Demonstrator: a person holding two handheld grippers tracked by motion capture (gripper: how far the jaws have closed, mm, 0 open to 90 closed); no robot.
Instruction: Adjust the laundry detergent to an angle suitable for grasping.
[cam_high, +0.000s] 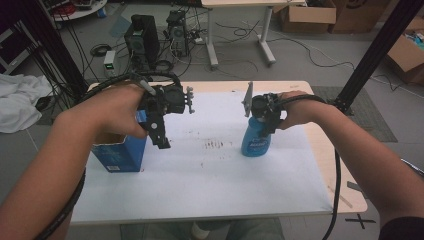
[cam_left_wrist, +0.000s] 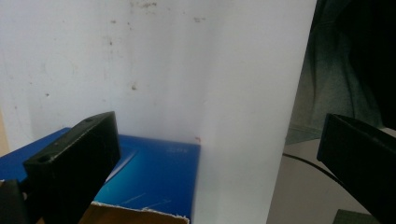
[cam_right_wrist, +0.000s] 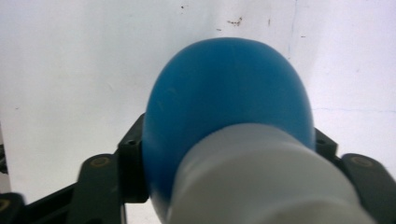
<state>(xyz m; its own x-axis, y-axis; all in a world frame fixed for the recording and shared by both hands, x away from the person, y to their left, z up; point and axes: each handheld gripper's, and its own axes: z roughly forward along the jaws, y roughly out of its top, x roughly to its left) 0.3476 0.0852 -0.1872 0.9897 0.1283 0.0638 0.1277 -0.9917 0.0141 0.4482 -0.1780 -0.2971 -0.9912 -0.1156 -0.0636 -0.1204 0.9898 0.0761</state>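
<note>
R gripper clamping the blue bottle.

You're holding the right gripper over the blue bottle, jaws pressing either side just below its white cap; bottle's standing upright on the white mat, R of centre. L gripper is hanging wide open w/ nothing in it, just above the blue box at the mat's L edge.

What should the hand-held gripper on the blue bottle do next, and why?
Probably lift it a little, straight up. The right hand-held gripper has its jaws at both sides of the bottle, just under the white cap, and the bottle stands upright on the table. The blue box at the left has an open top, under the left hand-held gripper, perhaps its goal.
</note>
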